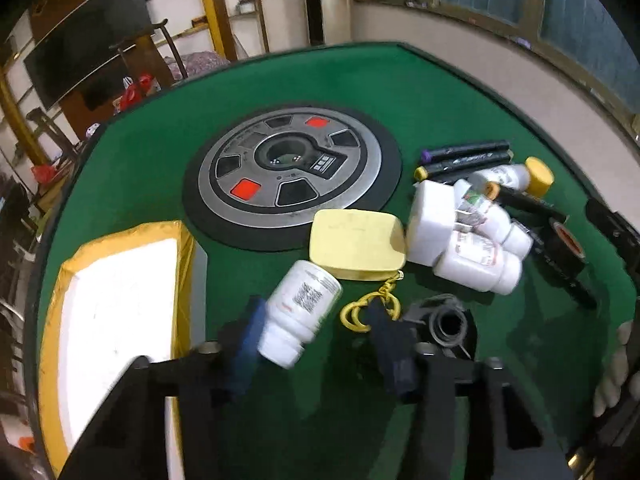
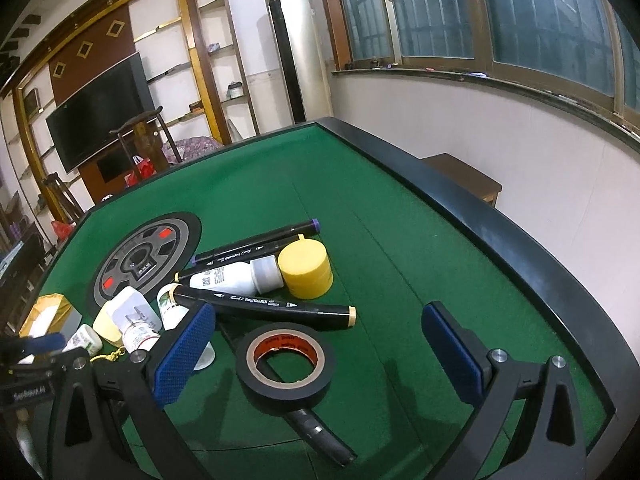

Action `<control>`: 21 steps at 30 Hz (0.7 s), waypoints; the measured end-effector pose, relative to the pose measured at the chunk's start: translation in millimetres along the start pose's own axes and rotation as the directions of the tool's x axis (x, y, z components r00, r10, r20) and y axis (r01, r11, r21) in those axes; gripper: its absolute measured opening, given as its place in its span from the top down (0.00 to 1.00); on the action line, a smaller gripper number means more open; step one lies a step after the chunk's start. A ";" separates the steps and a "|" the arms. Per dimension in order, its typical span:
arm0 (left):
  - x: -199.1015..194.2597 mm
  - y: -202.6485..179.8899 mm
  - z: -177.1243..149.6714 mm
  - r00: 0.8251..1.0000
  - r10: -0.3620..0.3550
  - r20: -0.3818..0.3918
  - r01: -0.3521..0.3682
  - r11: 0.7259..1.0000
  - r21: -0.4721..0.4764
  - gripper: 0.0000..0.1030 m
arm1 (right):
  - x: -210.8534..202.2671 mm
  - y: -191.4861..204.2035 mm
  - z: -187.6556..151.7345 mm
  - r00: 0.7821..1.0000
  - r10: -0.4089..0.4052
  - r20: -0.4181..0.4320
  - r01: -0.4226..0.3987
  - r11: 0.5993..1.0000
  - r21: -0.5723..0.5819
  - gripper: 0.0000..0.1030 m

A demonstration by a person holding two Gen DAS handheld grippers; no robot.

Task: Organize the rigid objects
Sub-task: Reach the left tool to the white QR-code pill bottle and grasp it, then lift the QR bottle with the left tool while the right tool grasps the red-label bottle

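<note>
Your left claw [image 1: 316,344] is pointing down at the green counter [image 1: 160,168] with a white pill bottle [image 1: 300,312] lying tilted between its blue pads [image 1: 250,334]. The left pad is touching the bottle's side, while the right pad is standing clear of it, so the claw is not yet clamping. Just beyond the bottle a yellow case [image 1: 356,244] with a yellow cord [image 1: 368,308] is lying flat, and to its right sits a heap of white bottles [image 1: 476,256], a white plug [image 1: 430,224] and black markers [image 1: 464,152]. A yellow-edged box [image 1: 116,312] is sitting at the near left.

Your right claw [image 2: 324,344] is hanging with its pads spread wide apart, gripping nothing, over a roll of black tape [image 2: 284,364]. Beyond the tape a marker [image 2: 264,304], a bottle [image 2: 232,276] and a yellow cap [image 2: 306,270] are lying together.
</note>
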State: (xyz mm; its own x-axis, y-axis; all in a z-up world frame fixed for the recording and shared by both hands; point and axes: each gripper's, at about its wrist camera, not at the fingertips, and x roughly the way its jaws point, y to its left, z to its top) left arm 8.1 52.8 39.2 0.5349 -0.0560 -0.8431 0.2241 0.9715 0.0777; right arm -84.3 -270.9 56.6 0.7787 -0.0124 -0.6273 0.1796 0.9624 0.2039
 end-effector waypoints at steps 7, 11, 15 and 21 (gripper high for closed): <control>-1.2 -13.8 -3.0 0.999 -0.005 -0.038 0.008 0.997 0.082 0.60 | 4.3 0.2 0.2 1.000 0.006 -0.021 -0.005 1.000 0.002 0.00; -2.9 -10.9 -7.0 0.998 -0.020 -0.059 0.024 0.998 0.064 0.62 | 6.4 -0.4 -0.3 0.999 0.010 -0.032 -0.010 1.000 0.007 0.00; 5.2 1.1 0.1 0.998 -0.012 -0.064 0.010 0.999 -0.035 0.62 | 5.9 -0.2 -1.0 1.000 0.009 -0.028 -0.009 1.000 0.009 0.00; 22.9 0.9 0.6 0.997 0.009 -0.073 -0.017 0.994 -0.109 0.61 | 6.7 0.2 -1.9 0.999 0.010 -0.032 -0.009 1.000 0.010 0.00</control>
State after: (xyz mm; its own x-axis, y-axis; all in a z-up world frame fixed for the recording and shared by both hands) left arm 21.0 52.3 20.3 0.4760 -0.0307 -0.8789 0.1250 0.9916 0.0330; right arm -80.2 -270.3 51.1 0.7607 0.0055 -0.6491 0.1786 0.9596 0.2174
